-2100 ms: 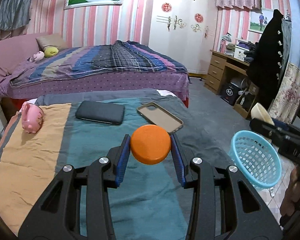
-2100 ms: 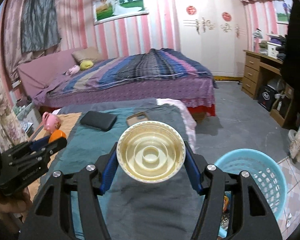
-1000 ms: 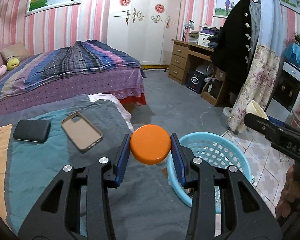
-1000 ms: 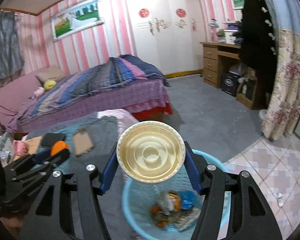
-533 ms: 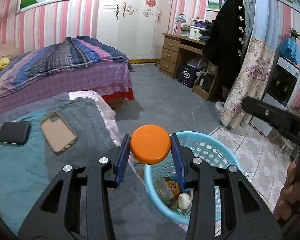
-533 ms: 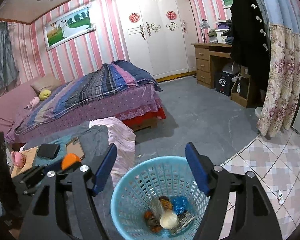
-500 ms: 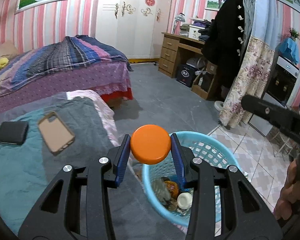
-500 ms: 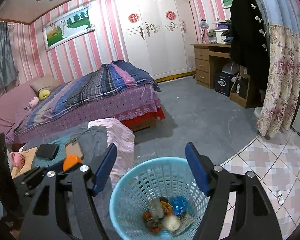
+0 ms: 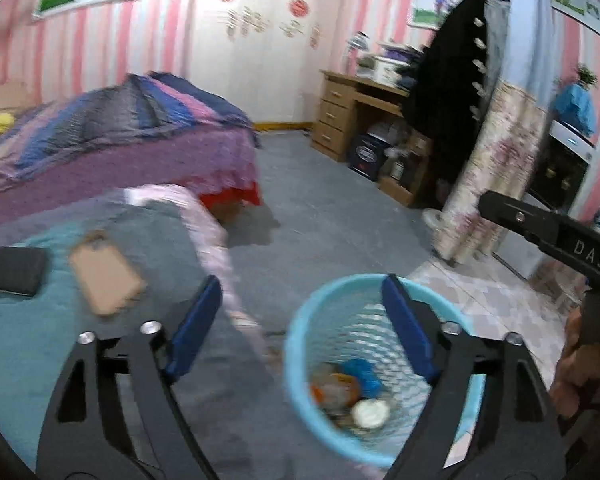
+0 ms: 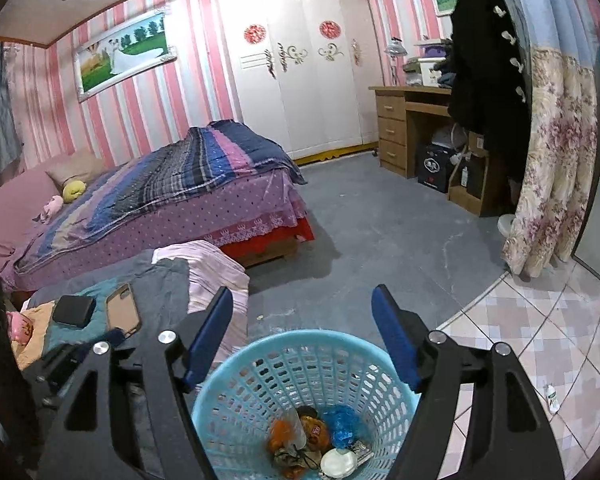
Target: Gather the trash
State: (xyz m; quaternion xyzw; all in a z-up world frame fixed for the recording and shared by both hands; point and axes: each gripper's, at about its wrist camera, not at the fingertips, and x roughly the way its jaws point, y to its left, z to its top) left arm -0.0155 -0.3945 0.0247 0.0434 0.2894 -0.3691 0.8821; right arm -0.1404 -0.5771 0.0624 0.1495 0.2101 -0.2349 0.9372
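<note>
A light blue mesh basket stands on the floor by the near bed, also under the right wrist view. In it lie a white round cup, orange scraps and a blue wrapper. My left gripper hovers over the basket's left rim; its jaws are opening and nothing is between them. Over the basket's far rim my right gripper stands open and holds nothing. I cannot pick out the orange lid for certain among the trash.
The near bed's teal cover carries a phone case, a black wallet and a pink toy. Beyond are a large striped bed, a wooden desk, a floral curtain, grey floor and tiles.
Both grippers swung from the bed to over the basket. The right gripper let go of the cream bowl first; now the left jaws have spread and the orange lid has left them.
</note>
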